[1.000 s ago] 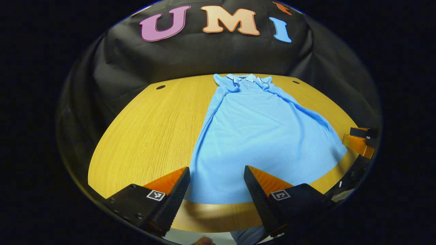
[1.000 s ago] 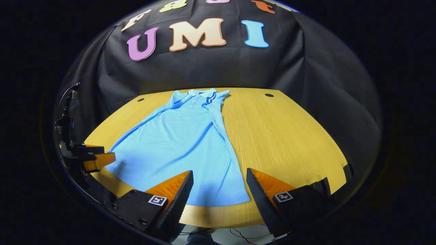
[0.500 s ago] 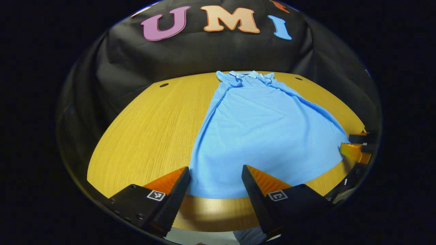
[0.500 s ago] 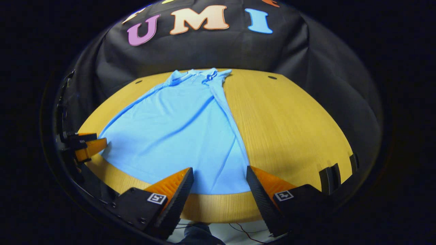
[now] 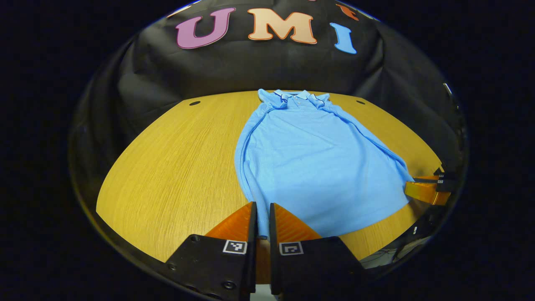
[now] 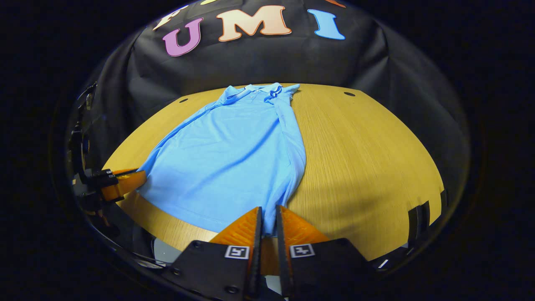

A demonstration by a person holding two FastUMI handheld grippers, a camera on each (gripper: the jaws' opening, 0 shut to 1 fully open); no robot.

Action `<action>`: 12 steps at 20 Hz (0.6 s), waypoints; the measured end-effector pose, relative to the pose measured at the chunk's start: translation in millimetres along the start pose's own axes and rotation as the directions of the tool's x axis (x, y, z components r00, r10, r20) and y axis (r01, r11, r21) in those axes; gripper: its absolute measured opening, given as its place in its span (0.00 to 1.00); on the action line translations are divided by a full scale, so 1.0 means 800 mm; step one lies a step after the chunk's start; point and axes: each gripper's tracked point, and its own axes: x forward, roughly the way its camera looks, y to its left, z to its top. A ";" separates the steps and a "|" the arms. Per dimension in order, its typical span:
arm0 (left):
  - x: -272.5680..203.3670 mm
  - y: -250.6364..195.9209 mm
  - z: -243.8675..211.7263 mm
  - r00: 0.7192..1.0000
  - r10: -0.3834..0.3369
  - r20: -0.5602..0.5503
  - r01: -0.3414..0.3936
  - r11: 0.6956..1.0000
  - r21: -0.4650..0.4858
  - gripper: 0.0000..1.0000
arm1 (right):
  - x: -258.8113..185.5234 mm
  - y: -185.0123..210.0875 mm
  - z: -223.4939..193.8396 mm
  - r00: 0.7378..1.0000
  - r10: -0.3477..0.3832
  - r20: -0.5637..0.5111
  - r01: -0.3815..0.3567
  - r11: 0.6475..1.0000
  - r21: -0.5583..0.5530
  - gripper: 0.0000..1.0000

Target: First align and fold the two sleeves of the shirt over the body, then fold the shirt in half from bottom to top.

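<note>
A light blue polo shirt [image 5: 313,159] lies flat on the wooden table [image 5: 175,167], collar at the far end, both sleeves folded in over the body. My left gripper [image 5: 261,215] is shut on the shirt's bottom hem at its left corner. In the right gripper view the same shirt [image 6: 234,154] stretches away from me, and my right gripper [image 6: 267,217] is shut on the hem's right corner. The cloth bunches slightly near both grips. The other gripper [image 5: 426,190] touches the hem at the right edge of the left gripper view, and the left one [image 6: 113,184] appears at the left edge of the right gripper view.
The table [image 6: 368,159] has bare wood on both sides of the shirt. Small dark holes [image 5: 194,103] [image 6: 349,94] sit near its far corners. The black cloth wall [image 5: 267,67] rises right behind the table's far edge.
Both grippers went from open to shut, each closing on a bottom corner of the shirt. The hem corners have drawn inward and the cloth has bunched near the fingers.
</note>
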 end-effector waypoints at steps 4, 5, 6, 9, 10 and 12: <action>0.000 -0.004 -0.001 0.999 0.028 -0.040 -0.030 0.999 -0.040 0.00 | -0.001 0.000 0.001 1.000 0.004 -0.011 -0.004 1.000 0.014 0.03; 0.000 -0.004 -0.003 0.997 0.042 -0.065 -0.044 0.998 -0.033 0.00 | -0.002 -0.001 0.002 1.000 0.004 -0.013 -0.004 1.000 0.027 0.03; 0.001 -0.004 -0.001 0.995 0.055 -0.083 -0.056 0.998 -0.020 0.00 | -0.003 -0.001 0.003 1.000 0.003 -0.015 -0.002 0.999 0.036 0.03; -0.001 -0.014 0.003 0.993 0.032 -0.114 -0.035 0.999 -0.028 0.00 | -0.011 -0.001 0.023 1.000 0.011 0.019 -0.011 0.999 0.034 0.02; -0.003 -0.014 0.009 0.994 0.030 -0.109 -0.035 0.999 -0.041 0.00 | -0.015 0.001 0.030 1.000 0.013 0.028 -0.014 0.999 0.030 0.02; -0.007 -0.013 0.023 0.995 0.025 -0.099 -0.032 0.998 -0.061 0.00 | -0.024 0.001 0.051 0.998 0.028 0.057 -0.030 0.999 0.031 0.03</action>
